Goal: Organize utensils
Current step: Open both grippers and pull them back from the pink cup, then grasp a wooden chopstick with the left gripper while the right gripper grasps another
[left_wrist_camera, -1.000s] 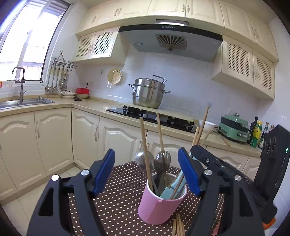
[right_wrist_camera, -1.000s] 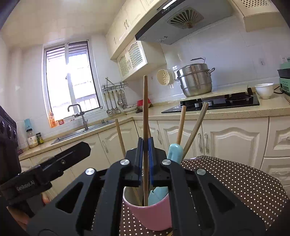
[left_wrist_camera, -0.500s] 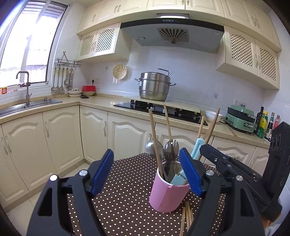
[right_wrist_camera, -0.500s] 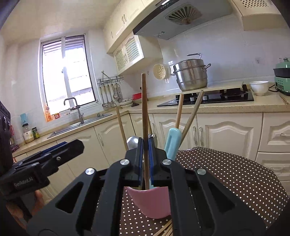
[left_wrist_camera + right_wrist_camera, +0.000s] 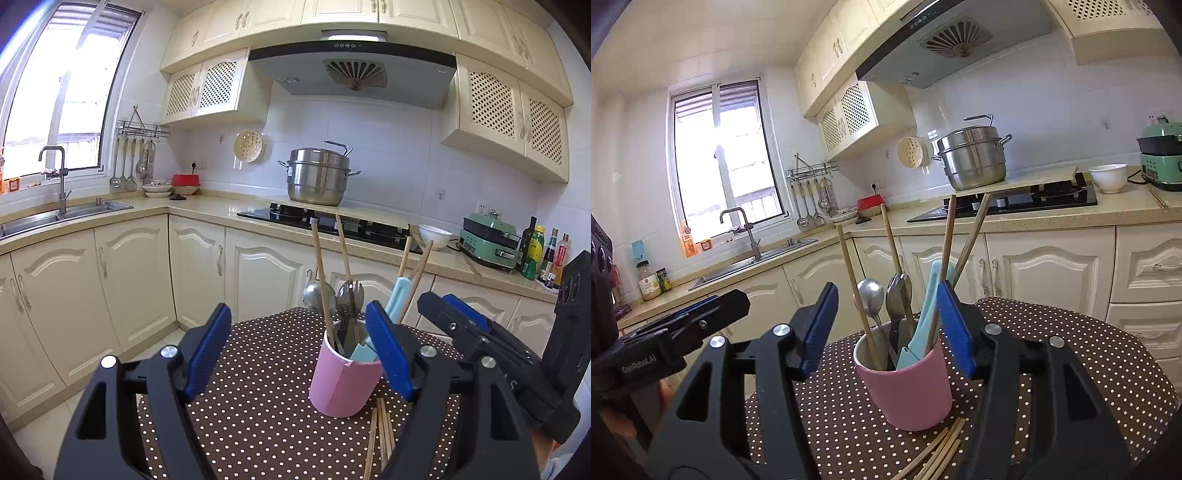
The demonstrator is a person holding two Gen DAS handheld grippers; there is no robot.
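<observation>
A pink cup [image 5: 343,384] [image 5: 908,391] stands on the brown dotted tablecloth [image 5: 258,406]. It holds wooden chopsticks [image 5: 855,288], two metal spoons [image 5: 871,295] and a light blue spatula [image 5: 929,310]. My right gripper [image 5: 886,295] is just before the cup; its jaws are opening and the pads touch nothing. It also shows in the left wrist view as the right gripper [image 5: 461,325], to the right of the cup. My left gripper [image 5: 298,328] is open and empty, short of the cup. Several loose chopsticks [image 5: 380,435] [image 5: 934,458] lie on the cloth in front of the cup.
Behind the table runs a kitchen counter [image 5: 207,210] with a black hob [image 5: 325,221], a steel pot [image 5: 317,177], a white bowl [image 5: 436,236], a green appliance [image 5: 487,240] and bottles [image 5: 543,254]. A sink [image 5: 55,218] lies at the left. A hand [image 5: 613,417] holds the left gripper.
The right gripper's jaws have opened and let go of the upright chopstick, which now leans in the cup. Both grippers have drawn back a little from the cup.
</observation>
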